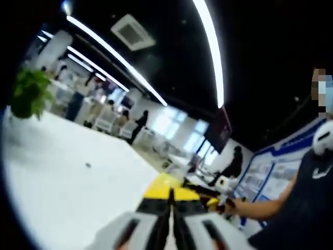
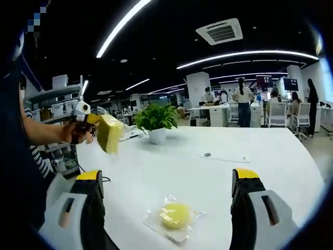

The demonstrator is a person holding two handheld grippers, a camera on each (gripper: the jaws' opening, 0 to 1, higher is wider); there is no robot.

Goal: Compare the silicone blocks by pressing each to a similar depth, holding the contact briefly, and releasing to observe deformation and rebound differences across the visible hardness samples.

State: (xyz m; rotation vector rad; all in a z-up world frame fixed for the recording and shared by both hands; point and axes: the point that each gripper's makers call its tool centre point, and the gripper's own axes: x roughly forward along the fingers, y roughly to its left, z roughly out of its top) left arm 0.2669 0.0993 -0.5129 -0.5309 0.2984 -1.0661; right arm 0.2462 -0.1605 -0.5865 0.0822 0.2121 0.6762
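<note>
— Where's the sample?

— A yellow silicone block point(image 2: 175, 215), bagged, on the white table point(image 2: 270, 156), nearer me than the potted plant point(image 2: 156, 121). My right gripper point(image 2: 169, 179) gapes wide and empty above it; my left gripper point(image 1: 171, 200) is pinched together, empty.

— Advice?

— I'd descend squarely, press gently. No readable labels.

Left gripper point(image 1: 171, 200): grey jaw bodies, black inner faces, yellow tips. Right gripper point(image 2: 169, 179): same grey, black, yellow-capped jaws. Person point(image 1: 302, 208) wears dark sleeveless top, striped fabric underneath.
</note>
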